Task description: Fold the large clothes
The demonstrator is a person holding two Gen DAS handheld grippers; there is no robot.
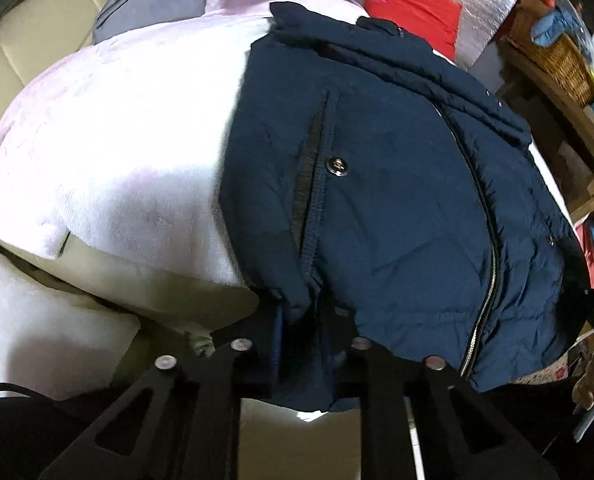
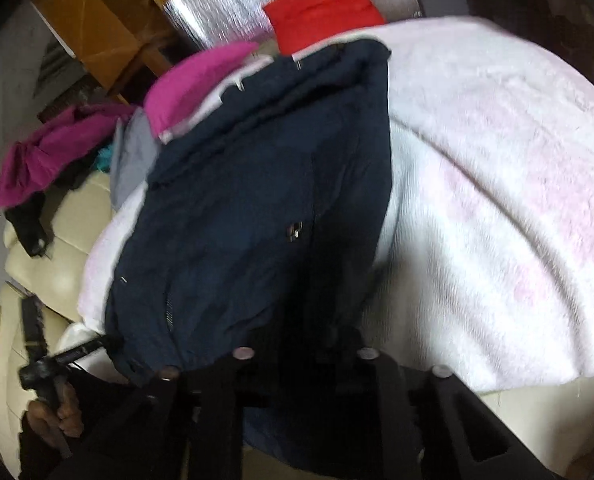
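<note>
Left wrist: left gripper (image 1: 303, 320) clamped on the hem of the navy jacket (image 1: 397, 184), which lies over the white blanket's (image 1: 117, 140) near edge. Right wrist: right gripper (image 2: 301, 344) pinches the same hem. Keep both corners level and taut while folding.

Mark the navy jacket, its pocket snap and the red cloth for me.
navy jacket (image 1: 397, 208), left wrist view, front panel.
pocket snap (image 1: 338, 166), left wrist view, metal stud.
red cloth (image 2: 323, 14), right wrist view, its middle.
</note>
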